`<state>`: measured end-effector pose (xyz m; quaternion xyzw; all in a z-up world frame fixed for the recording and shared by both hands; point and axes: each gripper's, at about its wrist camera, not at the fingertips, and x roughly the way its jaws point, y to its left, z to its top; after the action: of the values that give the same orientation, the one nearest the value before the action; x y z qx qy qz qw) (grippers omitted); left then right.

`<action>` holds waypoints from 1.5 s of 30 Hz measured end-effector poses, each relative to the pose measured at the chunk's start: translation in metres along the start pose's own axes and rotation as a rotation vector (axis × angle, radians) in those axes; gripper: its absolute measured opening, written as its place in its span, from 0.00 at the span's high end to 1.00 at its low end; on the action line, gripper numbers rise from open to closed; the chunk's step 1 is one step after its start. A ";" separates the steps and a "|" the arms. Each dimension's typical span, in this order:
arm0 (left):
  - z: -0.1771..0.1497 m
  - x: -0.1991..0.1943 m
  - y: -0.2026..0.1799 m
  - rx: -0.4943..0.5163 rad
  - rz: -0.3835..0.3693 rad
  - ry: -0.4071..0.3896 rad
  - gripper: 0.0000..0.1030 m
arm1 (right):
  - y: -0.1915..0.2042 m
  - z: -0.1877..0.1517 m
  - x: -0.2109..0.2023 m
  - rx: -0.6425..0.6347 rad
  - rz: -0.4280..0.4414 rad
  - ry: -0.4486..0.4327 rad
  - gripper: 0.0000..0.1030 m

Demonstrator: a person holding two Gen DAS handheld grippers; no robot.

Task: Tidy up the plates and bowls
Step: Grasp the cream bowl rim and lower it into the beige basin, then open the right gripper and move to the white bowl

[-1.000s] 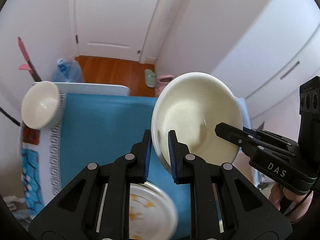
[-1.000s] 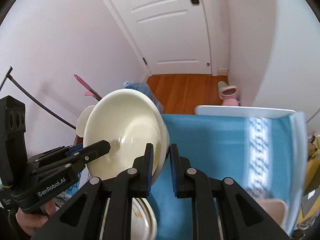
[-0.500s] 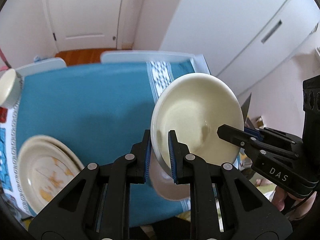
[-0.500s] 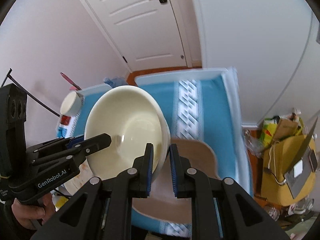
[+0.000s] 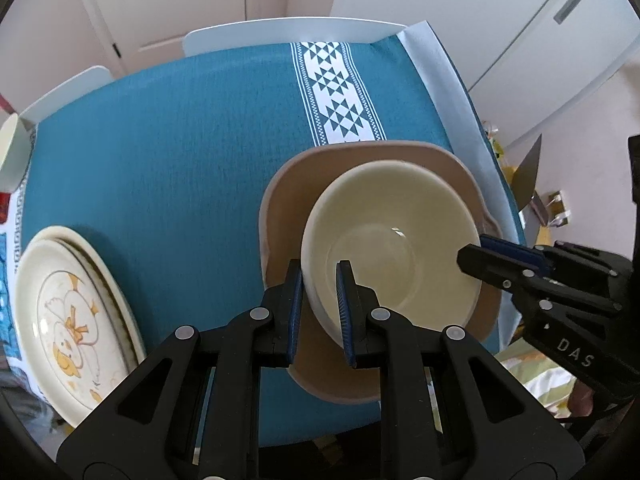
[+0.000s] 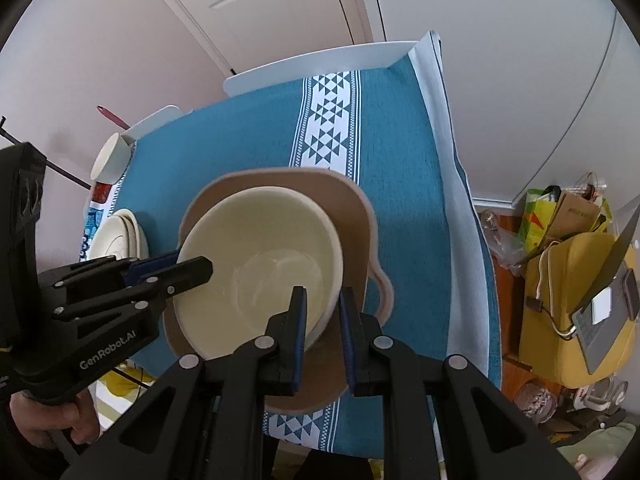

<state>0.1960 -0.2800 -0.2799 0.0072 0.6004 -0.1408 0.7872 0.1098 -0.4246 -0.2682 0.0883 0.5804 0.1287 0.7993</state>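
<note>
**Nesting the cream bowl into the tan one**

Going big to small: teal patterned tablecloth (image 5: 160,160), wide tan squarish ceramic bowl (image 5: 288,200) near its right edge, glossy cream round bowl (image 5: 384,232) over it. Left gripper (image 5: 318,308) and right gripper (image 6: 323,320) each clench opposite rims, probably keeping it level for stacking.

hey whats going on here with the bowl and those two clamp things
A person holds a handheld gripper in each hand, and both are clamped on the rim of one large cream ceramic bowl: the left gripper on one side, the right gripper on the opposite side. The bowl sits over a wide tan squarish dish on the teal tablecloth; whether it rests inside yet is unclear. A stack of cream plates with a duck drawing lies nearby.
</note>
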 end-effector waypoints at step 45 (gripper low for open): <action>-0.031 -0.235 0.213 -0.486 0.273 -0.569 0.01 | 0.213 0.140 -0.105 -0.508 0.250 -0.383 0.02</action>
<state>0.1593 -0.0200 -0.0994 -0.1389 0.3679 0.1149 0.9122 0.1897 -0.2529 -0.0673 -0.0206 0.3536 0.3470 0.8684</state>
